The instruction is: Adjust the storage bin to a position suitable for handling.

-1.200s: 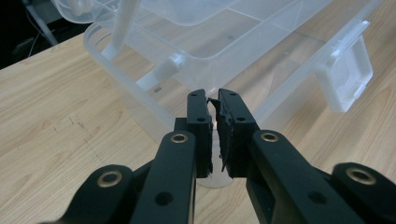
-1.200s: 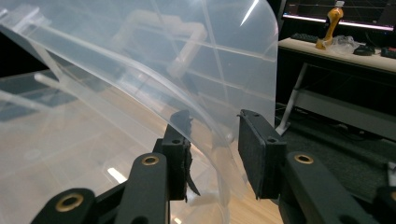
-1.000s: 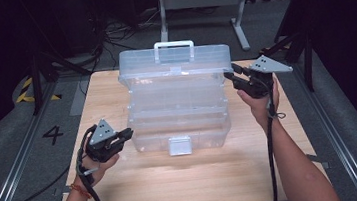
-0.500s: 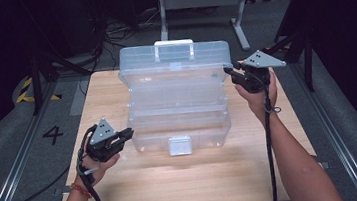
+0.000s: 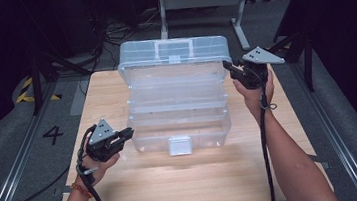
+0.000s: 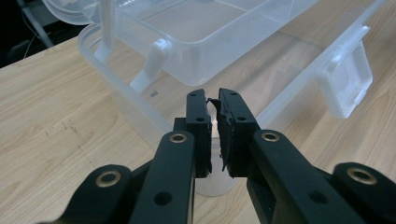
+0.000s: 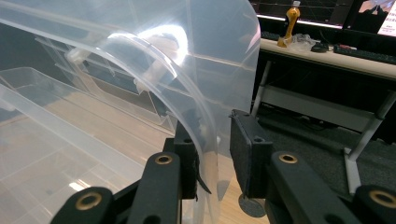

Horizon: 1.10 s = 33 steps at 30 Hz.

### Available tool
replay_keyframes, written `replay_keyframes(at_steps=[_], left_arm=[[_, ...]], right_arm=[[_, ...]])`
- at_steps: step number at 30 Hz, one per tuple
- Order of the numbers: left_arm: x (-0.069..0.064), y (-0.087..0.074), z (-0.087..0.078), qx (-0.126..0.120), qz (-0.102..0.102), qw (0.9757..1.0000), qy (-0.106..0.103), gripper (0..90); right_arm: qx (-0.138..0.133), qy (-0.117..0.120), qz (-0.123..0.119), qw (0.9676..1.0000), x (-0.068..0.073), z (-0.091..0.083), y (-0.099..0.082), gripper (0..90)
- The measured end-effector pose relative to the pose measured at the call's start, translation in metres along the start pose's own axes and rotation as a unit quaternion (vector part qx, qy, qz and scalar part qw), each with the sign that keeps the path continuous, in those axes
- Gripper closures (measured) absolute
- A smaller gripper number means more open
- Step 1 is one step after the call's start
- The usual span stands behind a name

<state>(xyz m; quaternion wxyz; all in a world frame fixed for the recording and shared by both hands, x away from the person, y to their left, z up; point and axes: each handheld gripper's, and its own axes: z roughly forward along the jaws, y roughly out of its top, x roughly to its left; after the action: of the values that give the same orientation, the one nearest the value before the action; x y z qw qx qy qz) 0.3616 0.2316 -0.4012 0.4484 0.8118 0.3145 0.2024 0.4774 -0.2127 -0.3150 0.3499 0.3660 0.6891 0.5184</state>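
A clear plastic tiered toolbox (image 5: 177,110) stands open on the wooden table (image 5: 185,185), its lid (image 5: 172,61) raised at the back and its front latch (image 5: 180,144) hanging down. My left gripper (image 5: 128,132) is at the box's near left corner. In the left gripper view its jaws (image 6: 212,100) are shut on the rim of the bottom tray (image 6: 116,88). My right gripper (image 5: 226,65) is at the lid's right edge. Its jaws (image 7: 212,121) have just been closing and straddle the lid's curved edge (image 7: 205,107). The left pad lies against the edge; a gap remains at the right pad.
The box fills the middle and back of the table; bare wood lies in front of it and along both sides. A metal frame (image 5: 201,0) stands behind the table. Dark floor with cables surrounds it, and a "4" mark (image 5: 52,135) lies at the left.
The right gripper has edged slightly up and in towards the lid's right edge, and its jaws have narrowed. The left gripper and the box's base have not moved.
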Motion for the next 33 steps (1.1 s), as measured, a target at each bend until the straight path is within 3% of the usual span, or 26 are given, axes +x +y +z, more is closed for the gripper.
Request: replay_keyframes(at_steps=[10, 19, 21, 23, 29, 33], left_arm=[[0.0, -0.001, 0.0, -0.004, 0.001, 1.0, 0.001, 82.1], [0.0, 0.001, -0.001, 0.003, 0.006, 0.9999, 0.01, 76.8], [-0.001, 0.003, -0.004, 0.011, 0.013, 0.9995, 0.026, 71.2], [-0.002, 0.005, -0.008, 0.016, 0.01, 0.9988, 0.046, 60.2], [-0.009, 0.001, -0.024, 0.038, 0.021, 0.9971, 0.063, 41.7], [-0.01, -0.008, -0.028, 0.072, 0.02, 0.9948, 0.069, 25.6]], right_arm=[[0.007, 0.002, -0.009, 0.9999, -0.004, 0.004, 0.004, 73.6], [0.012, 0.009, 0.004, 0.9999, -0.008, 0.008, 0.007, 74.0], [0.013, 0.009, 0.006, 0.9998, -0.009, 0.009, 0.008, 74.2], [0.013, 0.01, 0.01, 0.9998, -0.01, 0.01, 0.008, 74.2], [0.014, 0.013, 0.008, 0.9998, -0.013, 0.012, 0.009, 74.3], [0.019, 0.018, 0.006, 0.9996, -0.014, 0.013, 0.01, 74.2]])
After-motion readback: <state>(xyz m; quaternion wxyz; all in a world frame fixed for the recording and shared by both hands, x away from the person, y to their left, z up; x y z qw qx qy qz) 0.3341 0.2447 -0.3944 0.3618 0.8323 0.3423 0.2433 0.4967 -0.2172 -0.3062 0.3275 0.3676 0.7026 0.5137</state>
